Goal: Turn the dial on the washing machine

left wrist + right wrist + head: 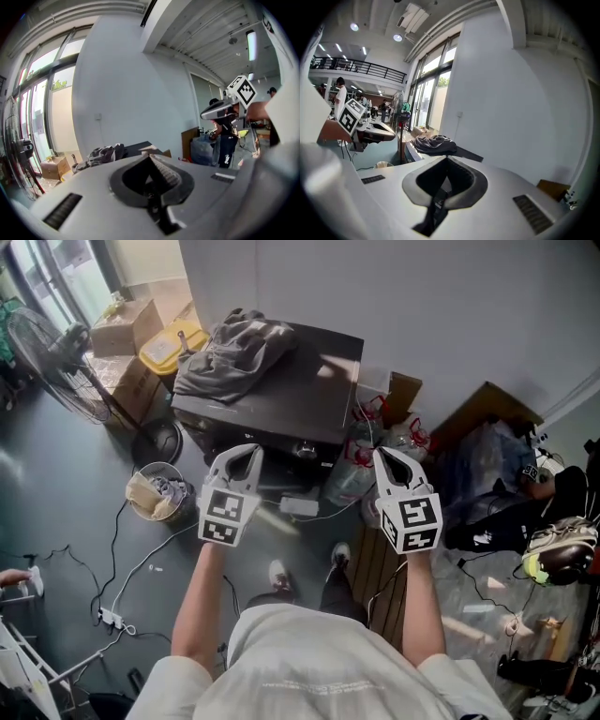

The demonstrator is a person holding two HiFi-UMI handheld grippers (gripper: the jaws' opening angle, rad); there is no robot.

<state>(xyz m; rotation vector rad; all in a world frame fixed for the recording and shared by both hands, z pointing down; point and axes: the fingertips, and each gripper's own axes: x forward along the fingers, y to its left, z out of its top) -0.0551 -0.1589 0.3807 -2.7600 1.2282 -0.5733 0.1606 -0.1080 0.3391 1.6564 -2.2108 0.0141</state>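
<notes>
- Closest in: wearer's pale shirt and bare forearms, then left tongs (247, 454) and right tongs (387, 457) held out side by side, well apart, aimed at the machine.
- Left tongs: clenched, nothing between the jaws. Right tongs: same, jaws meet at the tip, empty.
- Washing machine (291, 381): dark box against the wall (422, 306), straight ahead of both tongs, not touched yet.
- Dial: I can't pick it out. The front panel is seen steeply from above and is half hidden behind the tongs; neither gripper view shows it.
- Grey cloth (234, 352) is heaped on the machine's top, left side, and drapes toward the left edge.
- Plastic bags (352, 474) sit just beside the machine's right front corner, under the right tongs.
- Bucket (155, 493) stands on the floor at front left; fan (52, 362) and cardboard boxes (117, 329) are further left.
- Cables (122, 559) and a power strip (111, 618) trail over the floor near the feet.
- My read on the step: approach only, nothing turned.
- Risks, as I judge them:
  - clenched jaws would butt the dial rather than take it, so they need to open first;
  - with the panel unseen, a reach could land on the wrong control;
  - a smooth round knob may slip in the pads;
  - the bags could snag the right tongs;
  - the cables could catch a foot.
</notes>
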